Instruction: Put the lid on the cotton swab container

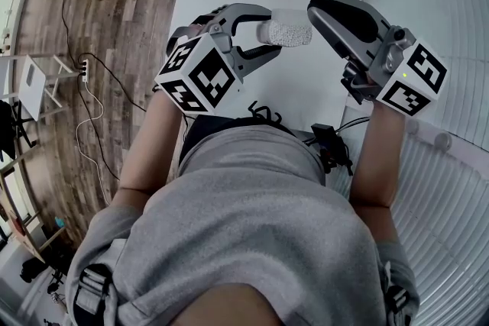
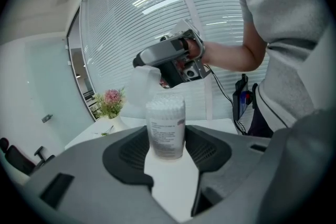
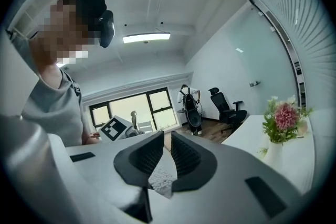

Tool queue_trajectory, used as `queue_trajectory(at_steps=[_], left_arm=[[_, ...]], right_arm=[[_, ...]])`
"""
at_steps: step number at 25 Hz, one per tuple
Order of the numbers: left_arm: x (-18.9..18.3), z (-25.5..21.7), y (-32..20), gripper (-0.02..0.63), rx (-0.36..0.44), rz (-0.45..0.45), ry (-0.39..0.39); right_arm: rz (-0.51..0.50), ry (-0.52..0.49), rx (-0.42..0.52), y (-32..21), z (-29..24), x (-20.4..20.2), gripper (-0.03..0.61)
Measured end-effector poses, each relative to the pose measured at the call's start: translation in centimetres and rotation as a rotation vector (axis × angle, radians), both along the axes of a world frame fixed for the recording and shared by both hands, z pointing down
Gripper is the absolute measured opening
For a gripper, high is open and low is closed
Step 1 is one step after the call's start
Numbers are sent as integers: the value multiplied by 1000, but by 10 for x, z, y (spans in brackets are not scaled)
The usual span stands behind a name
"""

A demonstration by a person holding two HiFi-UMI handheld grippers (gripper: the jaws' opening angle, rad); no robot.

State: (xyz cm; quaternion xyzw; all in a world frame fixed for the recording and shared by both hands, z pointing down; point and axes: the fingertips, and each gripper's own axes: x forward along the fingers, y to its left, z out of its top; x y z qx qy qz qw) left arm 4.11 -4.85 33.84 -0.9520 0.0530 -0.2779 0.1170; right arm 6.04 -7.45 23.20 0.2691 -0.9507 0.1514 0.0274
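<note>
Holding the cotton swab container clamped in your left gripper at frame center, and the clear lid pinched in the narrow jaws of your right gripper just above it, you seem mid-alignment; next, square the lid over the open top and press.

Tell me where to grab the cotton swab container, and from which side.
Grip the cotton swab container across its labelled round wall, about mid-height, coming in from the side. The straight cylinder gives the pads two opposite faces, and this leaves the swab-filled open top free for the lid. The left claw holds it this way.
</note>
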Motion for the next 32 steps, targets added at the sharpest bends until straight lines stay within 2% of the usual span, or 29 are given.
queue_trajectory(at_steps=[9, 19, 28, 32], left_arm=[[-2, -10, -13, 216, -71, -68, 78], [-4, -10, -17, 215, -100, -106, 82], [-5, -3, -21, 212, -102, -149, 48], [-5, 0, -20, 210, -107, -158, 45]], right_arm=[[-91, 114, -18, 17, 13, -17, 56], [-75, 221, 10, 14, 24, -20, 38], [-24, 404, 115, 12, 33, -24, 29], [-19, 411, 117, 13, 36, -23, 26]])
